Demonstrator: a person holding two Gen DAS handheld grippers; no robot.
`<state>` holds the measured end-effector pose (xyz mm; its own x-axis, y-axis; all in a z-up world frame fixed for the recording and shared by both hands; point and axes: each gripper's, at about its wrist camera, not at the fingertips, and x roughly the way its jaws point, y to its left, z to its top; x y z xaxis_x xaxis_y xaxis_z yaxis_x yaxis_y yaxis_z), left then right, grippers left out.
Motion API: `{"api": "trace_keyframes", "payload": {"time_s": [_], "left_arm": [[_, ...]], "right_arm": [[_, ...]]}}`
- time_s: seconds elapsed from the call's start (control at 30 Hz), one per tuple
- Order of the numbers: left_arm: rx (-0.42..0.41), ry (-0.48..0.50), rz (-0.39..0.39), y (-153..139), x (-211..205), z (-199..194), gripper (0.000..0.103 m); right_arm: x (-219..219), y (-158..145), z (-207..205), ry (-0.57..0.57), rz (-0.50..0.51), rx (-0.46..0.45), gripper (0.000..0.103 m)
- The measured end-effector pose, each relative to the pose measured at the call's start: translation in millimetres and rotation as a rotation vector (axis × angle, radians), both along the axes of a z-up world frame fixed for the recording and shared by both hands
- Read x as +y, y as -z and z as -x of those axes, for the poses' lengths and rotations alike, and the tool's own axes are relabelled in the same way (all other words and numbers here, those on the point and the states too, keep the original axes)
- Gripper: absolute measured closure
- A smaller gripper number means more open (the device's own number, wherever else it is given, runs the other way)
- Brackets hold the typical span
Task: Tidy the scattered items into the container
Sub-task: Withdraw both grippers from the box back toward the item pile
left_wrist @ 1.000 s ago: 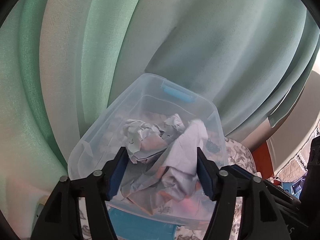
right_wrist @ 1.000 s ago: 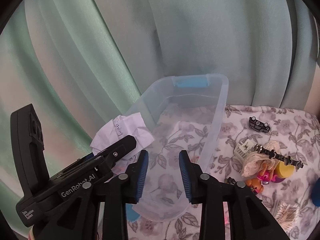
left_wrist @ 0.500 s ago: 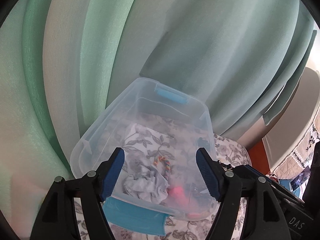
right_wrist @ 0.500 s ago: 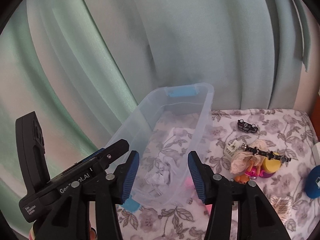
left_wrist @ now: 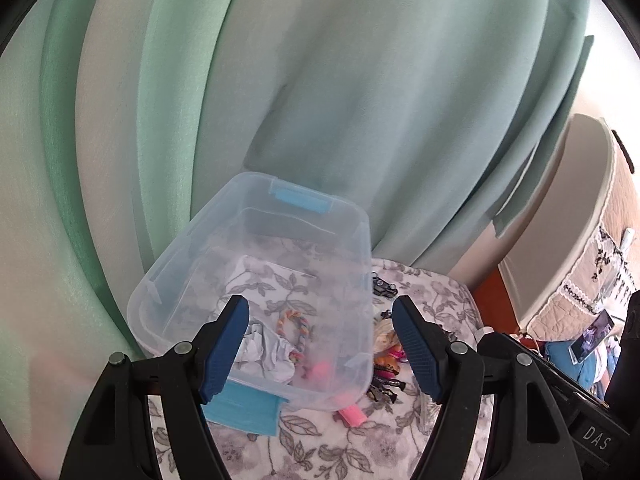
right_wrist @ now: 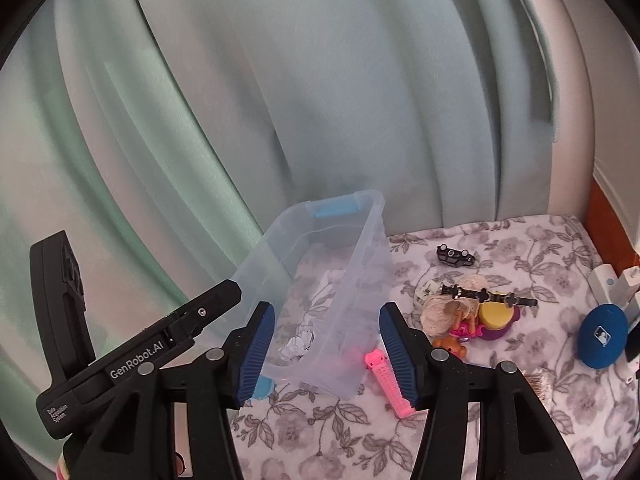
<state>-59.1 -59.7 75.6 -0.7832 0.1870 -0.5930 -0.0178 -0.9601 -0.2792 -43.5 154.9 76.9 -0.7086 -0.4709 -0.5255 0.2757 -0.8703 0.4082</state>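
Observation:
A clear plastic bin (left_wrist: 320, 390) with blue handles stands on the floral cloth; it also shows in the right wrist view (right_wrist: 372, 240). Inside lie crumpled white paper (left_wrist: 266, 354), a rainbow braided ring (left_wrist: 295, 322) and something pink. My left gripper (left_wrist: 320, 344) is open and empty above the bin's near end. My right gripper (right_wrist: 326, 354) is open and empty, near the bin's right front corner. A pink comb (right_wrist: 386, 382) lies beside the bin. A doll pile (right_wrist: 468, 316) with a black strap (right_wrist: 486, 294), and a small black toy car (right_wrist: 456, 256) lie to the right.
Green curtains (right_wrist: 280, 100) hang close behind the bin. A blue ball (right_wrist: 602, 336) and white objects (right_wrist: 612, 284) sit at the far right edge. The left gripper's body (right_wrist: 132, 356) shows at the lower left of the right wrist view.
My left gripper let go of the crumpled paper, which now lies in the bin. Both grippers opened wider and pulled back and up from the bin.

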Motion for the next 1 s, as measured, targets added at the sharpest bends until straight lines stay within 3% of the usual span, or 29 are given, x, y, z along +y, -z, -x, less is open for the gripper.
{"api": "trace_keyframes", "payload": {"time_s": [0.63,1.0], "left_arm": [[0.054,0.125,0.12,-33.1,83.4,-29.4,0.028],[0.033,0.166,0.165,-34.0,123.6,-33.4,0.028]], "right_arm": [[69.5,-13.1,-44.7,0.102,0.051,0.085,0.035],[119.5,-5.9,-55.2,0.182,0.106,0.076,0.03]]}}
